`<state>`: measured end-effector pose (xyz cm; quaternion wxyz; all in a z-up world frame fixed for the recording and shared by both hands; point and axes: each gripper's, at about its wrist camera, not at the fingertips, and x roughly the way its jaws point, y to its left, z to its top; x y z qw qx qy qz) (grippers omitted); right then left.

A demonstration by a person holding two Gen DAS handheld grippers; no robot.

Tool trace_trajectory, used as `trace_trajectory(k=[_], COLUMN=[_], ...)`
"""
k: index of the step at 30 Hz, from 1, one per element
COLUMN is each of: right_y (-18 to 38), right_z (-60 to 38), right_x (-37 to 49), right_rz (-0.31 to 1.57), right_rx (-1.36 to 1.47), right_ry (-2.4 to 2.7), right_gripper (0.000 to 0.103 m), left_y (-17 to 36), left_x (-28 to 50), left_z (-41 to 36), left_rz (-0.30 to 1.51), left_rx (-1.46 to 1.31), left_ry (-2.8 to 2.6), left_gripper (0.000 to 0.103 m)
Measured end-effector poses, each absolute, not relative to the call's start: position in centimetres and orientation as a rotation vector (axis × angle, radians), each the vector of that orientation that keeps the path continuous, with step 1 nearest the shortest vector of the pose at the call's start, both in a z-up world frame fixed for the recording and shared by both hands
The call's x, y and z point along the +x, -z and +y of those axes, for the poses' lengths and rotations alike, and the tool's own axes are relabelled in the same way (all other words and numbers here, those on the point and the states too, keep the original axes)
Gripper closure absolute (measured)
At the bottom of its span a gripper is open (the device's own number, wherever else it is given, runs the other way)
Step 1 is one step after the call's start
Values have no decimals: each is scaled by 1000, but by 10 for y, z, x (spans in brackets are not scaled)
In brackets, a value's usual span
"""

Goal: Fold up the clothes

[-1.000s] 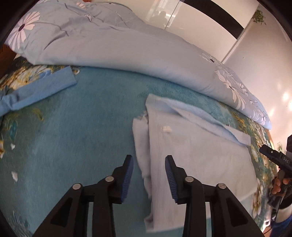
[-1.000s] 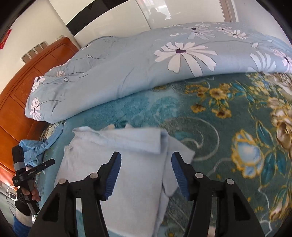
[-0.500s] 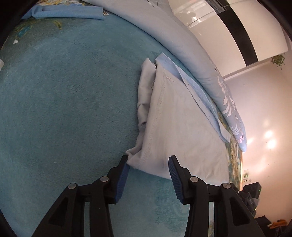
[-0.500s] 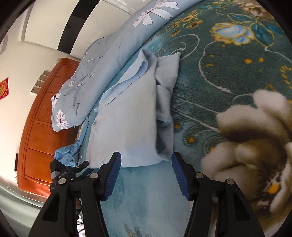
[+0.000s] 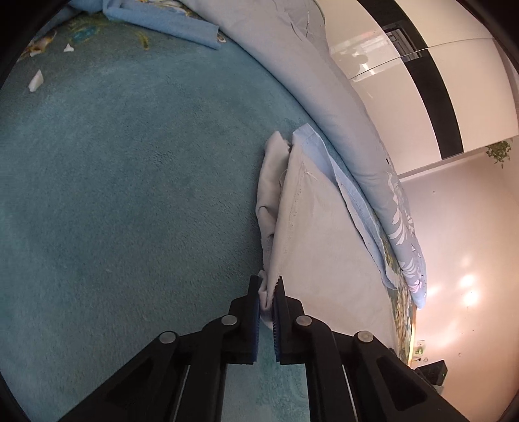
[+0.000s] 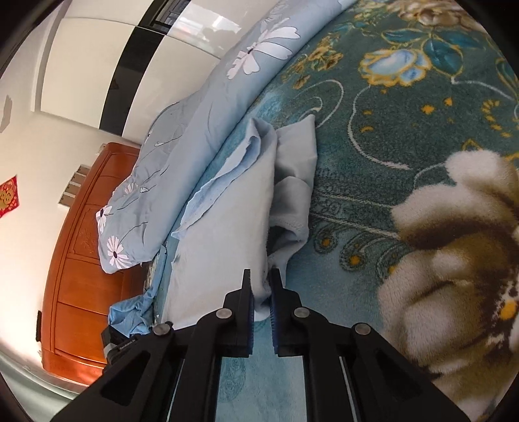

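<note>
Both near corners of the pale blue garment (image 5: 327,246) are pinched: your left gripper (image 5: 266,293) and right gripper (image 6: 260,285) have just clamped them. It lies part-folded below the floral duvet (image 6: 181,155); the last fold remains.

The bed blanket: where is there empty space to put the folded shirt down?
Biggest bare patch: plain teal blanket, between the pale garment, the folded blue cloth and the quilt. On the garment's other side, the flowered blanket is bare too. It is crowded along the quilt, where the garment's far edge lies close.
</note>
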<state>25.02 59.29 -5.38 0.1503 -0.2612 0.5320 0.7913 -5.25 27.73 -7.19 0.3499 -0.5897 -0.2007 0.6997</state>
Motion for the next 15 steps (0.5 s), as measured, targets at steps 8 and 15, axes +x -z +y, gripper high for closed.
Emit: trace_trajectory(k=[8, 15], right_y=[41, 42], right_z=[549, 509], right_x=[312, 363], right_rz=[1517, 1502], right_rx=[-806, -841], right_ry=[-2319, -2346], right_gripper=[95, 95], left_y=[40, 41], left_x=[21, 69], left_z=[231, 194], left_rz=[-336, -203], left_rx=[-1436, -1400], left_ry=[-1821, -1821], left_gripper=[97, 96])
